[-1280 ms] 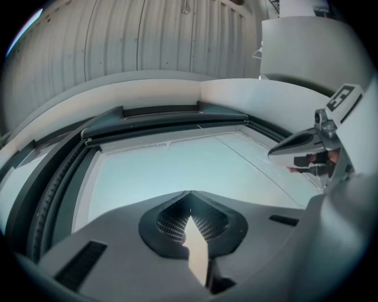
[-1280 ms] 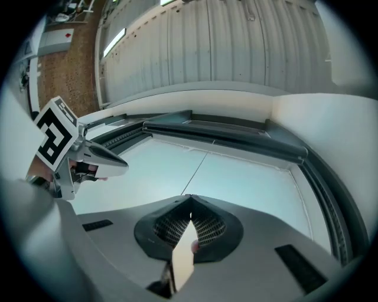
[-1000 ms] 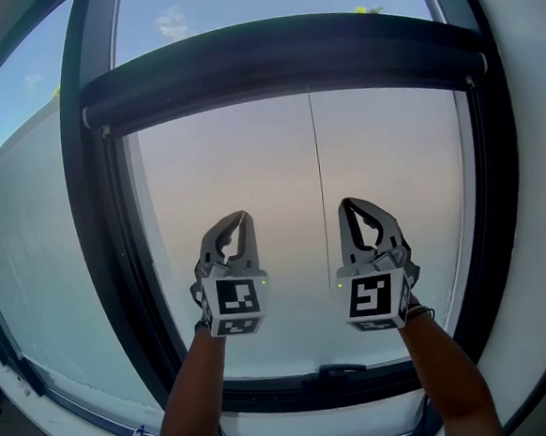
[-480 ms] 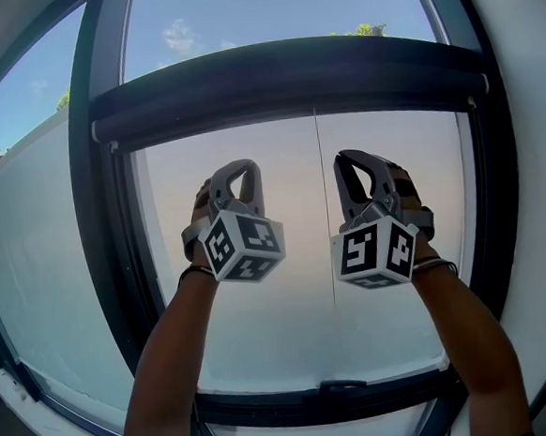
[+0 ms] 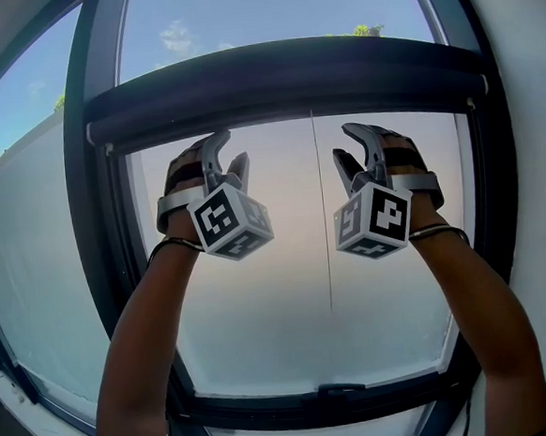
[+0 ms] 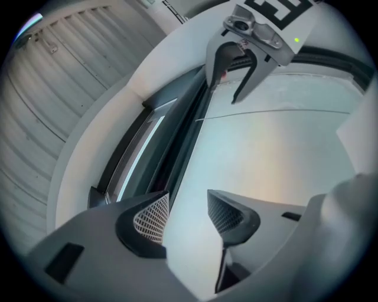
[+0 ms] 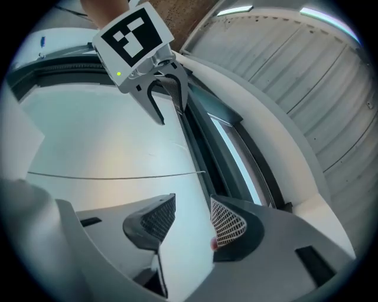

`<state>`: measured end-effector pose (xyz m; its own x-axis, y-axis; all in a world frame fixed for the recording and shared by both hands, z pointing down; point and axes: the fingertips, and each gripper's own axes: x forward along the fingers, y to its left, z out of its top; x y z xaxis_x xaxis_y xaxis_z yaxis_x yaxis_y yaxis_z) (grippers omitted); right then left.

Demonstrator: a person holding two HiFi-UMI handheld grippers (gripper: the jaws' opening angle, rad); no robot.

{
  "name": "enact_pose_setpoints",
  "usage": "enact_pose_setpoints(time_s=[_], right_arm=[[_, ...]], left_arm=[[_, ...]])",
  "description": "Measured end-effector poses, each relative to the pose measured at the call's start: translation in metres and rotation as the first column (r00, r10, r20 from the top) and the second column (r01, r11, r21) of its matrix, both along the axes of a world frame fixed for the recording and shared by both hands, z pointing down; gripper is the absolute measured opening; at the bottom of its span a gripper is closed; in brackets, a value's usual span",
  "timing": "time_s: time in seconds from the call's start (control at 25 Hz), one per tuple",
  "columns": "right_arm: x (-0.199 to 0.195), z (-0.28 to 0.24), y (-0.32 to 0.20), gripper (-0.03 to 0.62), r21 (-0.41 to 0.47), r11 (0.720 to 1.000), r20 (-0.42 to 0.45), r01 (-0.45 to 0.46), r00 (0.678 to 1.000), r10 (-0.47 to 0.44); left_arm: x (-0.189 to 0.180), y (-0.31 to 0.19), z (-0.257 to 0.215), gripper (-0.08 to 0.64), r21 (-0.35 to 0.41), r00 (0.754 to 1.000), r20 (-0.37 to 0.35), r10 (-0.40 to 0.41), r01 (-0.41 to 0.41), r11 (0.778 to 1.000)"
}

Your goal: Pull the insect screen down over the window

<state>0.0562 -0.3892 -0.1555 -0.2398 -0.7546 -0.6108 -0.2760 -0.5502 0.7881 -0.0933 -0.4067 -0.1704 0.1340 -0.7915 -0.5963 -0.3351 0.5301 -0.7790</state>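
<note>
The insect screen's dark bar (image 5: pixel 281 75) is seen lying level across the upper part of the window, its ends set against the dark window frame (image 5: pixel 96 236); clear sky is shown above it and a pale, hazy surface below it. Whether mesh is stretched beneath the bar cannot be told. A thin cord (image 5: pixel 323 227) is hung from the middle of the bar and runs down between the two arms. Both grippers are raised just under the bar, one on each side of the cord, with the marker cubes turned toward the camera. The left gripper (image 5: pixel 229 153) is held close below the bar's lower edge; its jaws are opening, and nothing is caught between them, only the pale pane and the dark frame edge being seen beyond the ribbed pads (image 6: pixel 150 217). The right gripper (image 5: pixel 346 144) is held at much the same height; its jaws are likewise opening, with nothing pressed between them. A dark handle (image 5: pixel 330 387) is fixed on the bottom rail of the frame, well below both grippers.
</note>
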Motion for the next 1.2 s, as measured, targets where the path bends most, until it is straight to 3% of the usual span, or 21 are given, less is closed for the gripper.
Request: enact_pose_setpoints(time_s=[0.2,0.36,0.56,0.88,1.2], right_arm=[[0.004,-0.026,-0.006,0.193,0.007,0.999,-0.009,-0.051,0.999,0.051],[0.007,-0.039,-0.010,0.218,0.002,0.995,-0.034,-0.095,0.995,0.095],[0.011,-0.046,-0.020,0.218,-0.010,0.985,-0.082,-0.173,0.982,0.171],[0.021,-0.048,-0.044,0.218,-0.048,0.957,-0.149,-0.286,0.949,0.277],[0.024,-0.048,-0.049,0.218,-0.017,0.950,-0.171,-0.312,0.937,0.304]], left_arm=[[-0.001,-0.012,-0.016,0.215,-0.008,0.995,0.034,-0.095,0.095,0.995],[-0.003,-0.013,-0.024,0.215,0.031,0.987,0.057,-0.149,0.147,0.989],[-0.007,-0.011,-0.033,0.215,0.034,0.984,0.055,-0.168,0.166,0.986],[-0.014,-0.029,-0.035,0.215,0.020,0.966,0.109,-0.236,0.235,0.972],[-0.012,-0.031,-0.034,0.225,-0.021,0.965,0.116,-0.236,0.240,0.971]])
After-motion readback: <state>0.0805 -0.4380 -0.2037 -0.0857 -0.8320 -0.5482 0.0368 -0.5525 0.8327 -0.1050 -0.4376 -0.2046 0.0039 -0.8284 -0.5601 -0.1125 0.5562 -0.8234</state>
